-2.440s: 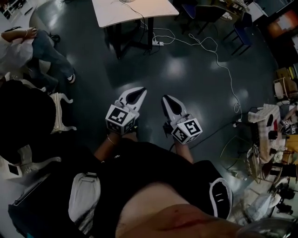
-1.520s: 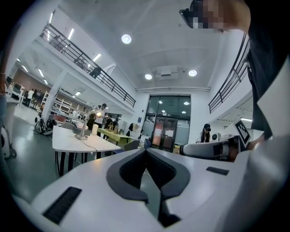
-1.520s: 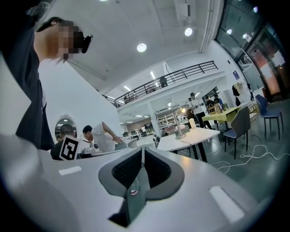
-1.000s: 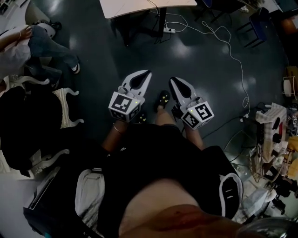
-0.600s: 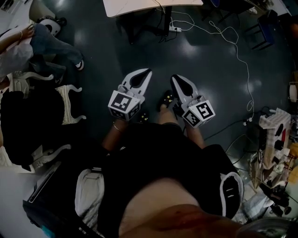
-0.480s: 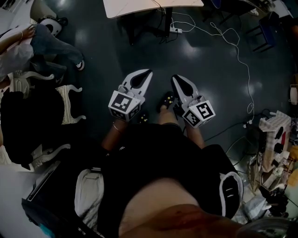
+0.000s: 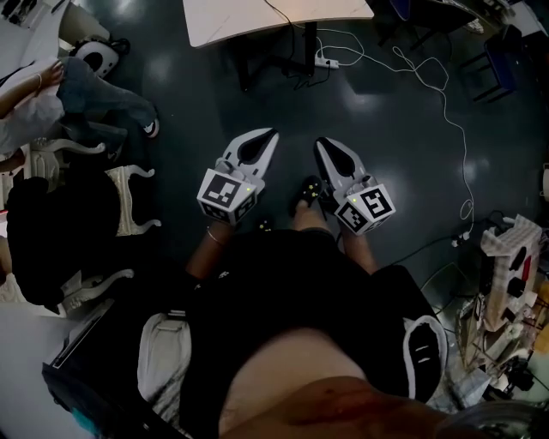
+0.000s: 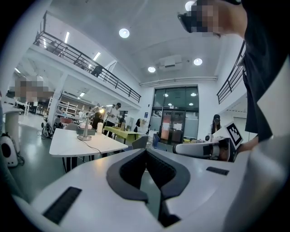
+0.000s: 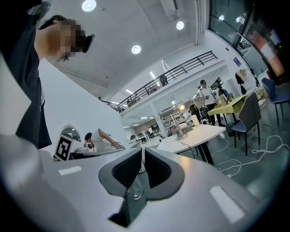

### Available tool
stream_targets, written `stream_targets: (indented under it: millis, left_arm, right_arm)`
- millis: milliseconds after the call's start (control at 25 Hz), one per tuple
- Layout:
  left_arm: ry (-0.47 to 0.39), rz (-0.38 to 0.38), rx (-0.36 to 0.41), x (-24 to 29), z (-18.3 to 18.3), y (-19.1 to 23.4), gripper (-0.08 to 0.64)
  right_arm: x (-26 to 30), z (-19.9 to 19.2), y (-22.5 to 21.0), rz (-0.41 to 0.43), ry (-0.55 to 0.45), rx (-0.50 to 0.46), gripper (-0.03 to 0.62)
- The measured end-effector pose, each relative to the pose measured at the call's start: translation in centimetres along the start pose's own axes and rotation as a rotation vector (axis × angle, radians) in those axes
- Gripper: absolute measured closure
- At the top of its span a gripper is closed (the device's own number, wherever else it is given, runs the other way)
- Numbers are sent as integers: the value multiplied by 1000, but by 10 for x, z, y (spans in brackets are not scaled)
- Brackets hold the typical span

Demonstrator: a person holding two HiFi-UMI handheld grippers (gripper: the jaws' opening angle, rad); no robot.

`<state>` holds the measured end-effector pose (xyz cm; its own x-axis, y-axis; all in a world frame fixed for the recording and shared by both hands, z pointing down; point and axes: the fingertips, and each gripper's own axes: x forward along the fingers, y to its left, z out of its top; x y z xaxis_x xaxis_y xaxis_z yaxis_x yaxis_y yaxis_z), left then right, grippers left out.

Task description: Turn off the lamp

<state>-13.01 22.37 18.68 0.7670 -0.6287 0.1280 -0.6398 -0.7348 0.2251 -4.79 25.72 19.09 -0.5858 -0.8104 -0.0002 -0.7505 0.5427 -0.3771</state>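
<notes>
The white table (image 7: 249, 17) has slid slightly further into the head view since a moment ago, while the left gripper (image 7: 269, 137) and right gripper (image 7: 322, 146), both closed and empty, face the lamp (image 8: 84, 131) standing on it.

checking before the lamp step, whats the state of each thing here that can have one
left tongs, shut, empty
right tongs, shut, empty
lamp, upright on the table, looks lit
cable, trailing loose on the floor
</notes>
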Motion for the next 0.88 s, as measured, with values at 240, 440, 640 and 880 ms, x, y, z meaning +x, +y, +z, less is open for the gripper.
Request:
stream_targets:
  millis: [240,440,640,880]
  left_arm:
    - [8,-8,32,33,7,-4,554]
    - [16,-11,38,57,8,1,554]
    - [8,-17,50,86,15,-5,554]
    - [8,14,66,116,18,2,554]
  right_arm:
    - [-6,9,-38,-17,-24,3,595]
    - [-6,16,-57,-20,-48,8,595]
    - [-10,21,-80,-27,-35,17,595]
    - [1,38,-106,1,-26,-5,595]
